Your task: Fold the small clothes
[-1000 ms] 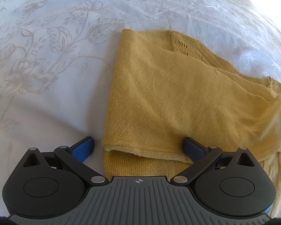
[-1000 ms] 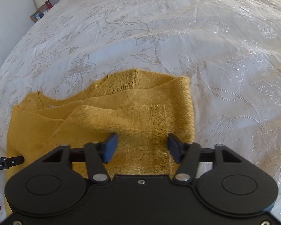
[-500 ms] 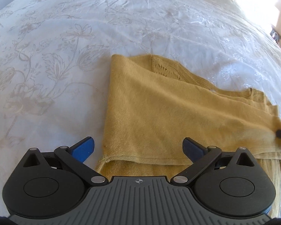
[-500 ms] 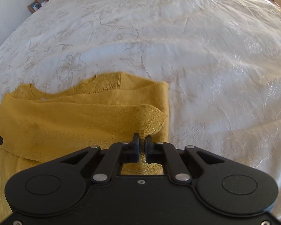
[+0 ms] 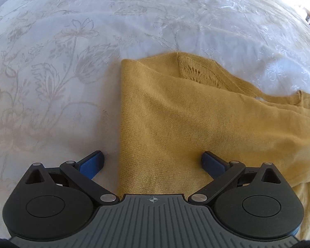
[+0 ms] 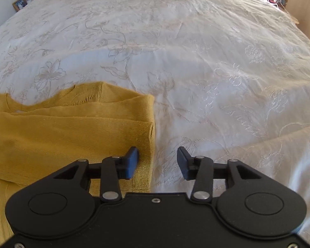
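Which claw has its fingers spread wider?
The left claw: it straddles the yellow knit's left edge. The right claw, jaws opening, shows a narrower gap.

surface: white floral-embroidered bedspread | on it: folded mustard knit garment, lying flat

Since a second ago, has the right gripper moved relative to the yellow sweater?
Yes. The right gripper has shifted rightward, off the sweater's cuff edge and partly over the white bedspread; its jaws are opening with nothing pinched.
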Demonstrator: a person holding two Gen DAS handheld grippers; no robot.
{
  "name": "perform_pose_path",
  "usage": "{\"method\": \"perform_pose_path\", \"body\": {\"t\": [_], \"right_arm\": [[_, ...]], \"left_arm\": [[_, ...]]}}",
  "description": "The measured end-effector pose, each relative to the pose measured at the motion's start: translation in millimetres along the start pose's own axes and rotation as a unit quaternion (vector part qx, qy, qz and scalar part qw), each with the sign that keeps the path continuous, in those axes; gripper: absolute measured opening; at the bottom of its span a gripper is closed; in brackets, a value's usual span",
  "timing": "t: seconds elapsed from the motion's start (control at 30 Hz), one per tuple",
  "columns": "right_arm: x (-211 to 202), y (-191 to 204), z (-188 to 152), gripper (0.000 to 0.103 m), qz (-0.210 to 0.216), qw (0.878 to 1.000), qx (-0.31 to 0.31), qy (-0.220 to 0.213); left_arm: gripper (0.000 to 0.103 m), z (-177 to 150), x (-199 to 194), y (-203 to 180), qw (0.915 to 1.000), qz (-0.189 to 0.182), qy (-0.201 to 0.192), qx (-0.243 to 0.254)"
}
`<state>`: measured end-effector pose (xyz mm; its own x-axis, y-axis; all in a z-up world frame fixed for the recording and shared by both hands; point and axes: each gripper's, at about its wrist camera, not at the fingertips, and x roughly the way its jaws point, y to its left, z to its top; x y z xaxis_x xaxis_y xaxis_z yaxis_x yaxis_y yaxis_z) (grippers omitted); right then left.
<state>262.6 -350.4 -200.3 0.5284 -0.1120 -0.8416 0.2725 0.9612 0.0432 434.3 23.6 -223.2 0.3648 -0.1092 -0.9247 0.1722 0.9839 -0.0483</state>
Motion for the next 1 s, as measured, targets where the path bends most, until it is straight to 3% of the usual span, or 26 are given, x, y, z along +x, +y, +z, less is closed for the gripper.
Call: {"method": "perform_pose_path", "body": {"t": [0.1, 0.2, 0.33, 0.47, 0.57, 0.73, 1.0], "right_arm": [[-15.7, 17.4, -0.9, 0.061, 0.018, 0.999, -0.022, -0.034], [-19.5, 38.3, -0.1, 0.061, 0.057, 0.997, -0.027, -0.047], [-7.5, 71.6, -0.2, 0.063, 0.094, 0.994, -0.054, -0.032], [13.2, 91.5, -4.9, 0.064, 0.090, 0.993, -0.071, -0.003], [27.3, 93.3, -18.0, 0.073, 0.067, 0.994, -0.078, 0.025], [25.2, 81.3, -28.8, 0.095, 0.065, 0.995, -0.075, 0.022], [6.4, 62.7, -36.7, 0.101, 0.064, 0.997, -0.041, 0.028]], "left_arm": [[0.102, -0.1, -20.1, -10.1, 0.9995, -0.006, -0.027, 0.016], [0.102, 1.8, -33.1, -33.2, 0.9979, -0.037, -0.041, 0.034], [0.102, 8.1, -30.4, -70.8, 0.9940, -0.082, -0.044, 0.057], [0.102, 7.9, -18.3, -102.9, 0.9893, -0.107, -0.048, 0.087], [0.102, 2.3, 8.1, -120.8, 0.9883, -0.074, -0.012, 0.133], [0.103, -9.4, 12.6, -126.5, 0.9835, -0.051, -0.024, 0.172], [0.103, -21.2, -20.3, -102.9, 0.9869, -0.070, -0.038, 0.140]]}}
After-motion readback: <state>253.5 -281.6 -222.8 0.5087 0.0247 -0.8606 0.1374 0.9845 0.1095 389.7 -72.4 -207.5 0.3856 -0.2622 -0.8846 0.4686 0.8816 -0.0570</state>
